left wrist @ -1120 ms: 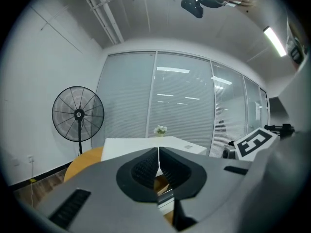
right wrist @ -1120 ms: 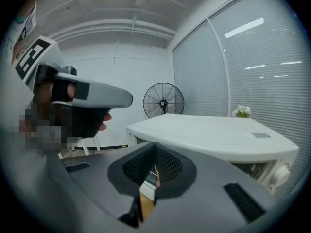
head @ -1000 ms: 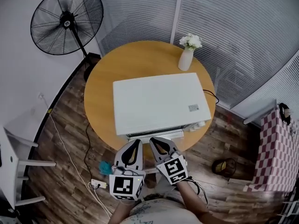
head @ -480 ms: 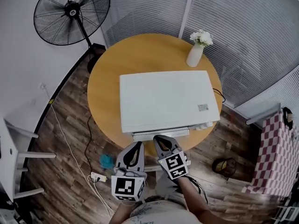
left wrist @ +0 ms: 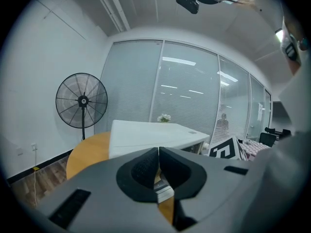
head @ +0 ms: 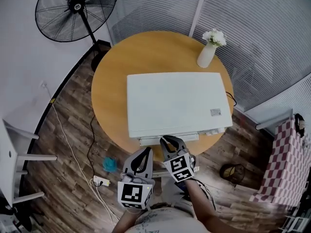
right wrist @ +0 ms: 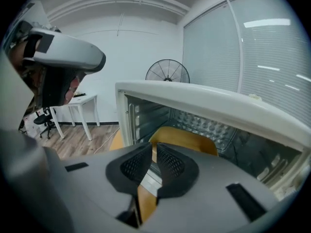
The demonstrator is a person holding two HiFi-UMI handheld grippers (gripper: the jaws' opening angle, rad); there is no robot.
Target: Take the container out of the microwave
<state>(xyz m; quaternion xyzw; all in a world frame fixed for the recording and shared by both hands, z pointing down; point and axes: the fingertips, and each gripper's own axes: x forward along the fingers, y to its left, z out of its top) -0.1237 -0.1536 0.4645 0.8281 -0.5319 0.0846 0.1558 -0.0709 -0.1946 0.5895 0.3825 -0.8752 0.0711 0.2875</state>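
My left gripper (head: 145,152) and right gripper (head: 168,140) sit at the front of the microwave (head: 175,103) on the table (head: 109,86); left jaws touching, right nearly closed, both empty; can't make out the container

Your left gripper (head: 145,152) is held before your body, jaws together and empty. Your right gripper (head: 167,140) sits just beside it, slightly further forward, jaws likewise together.
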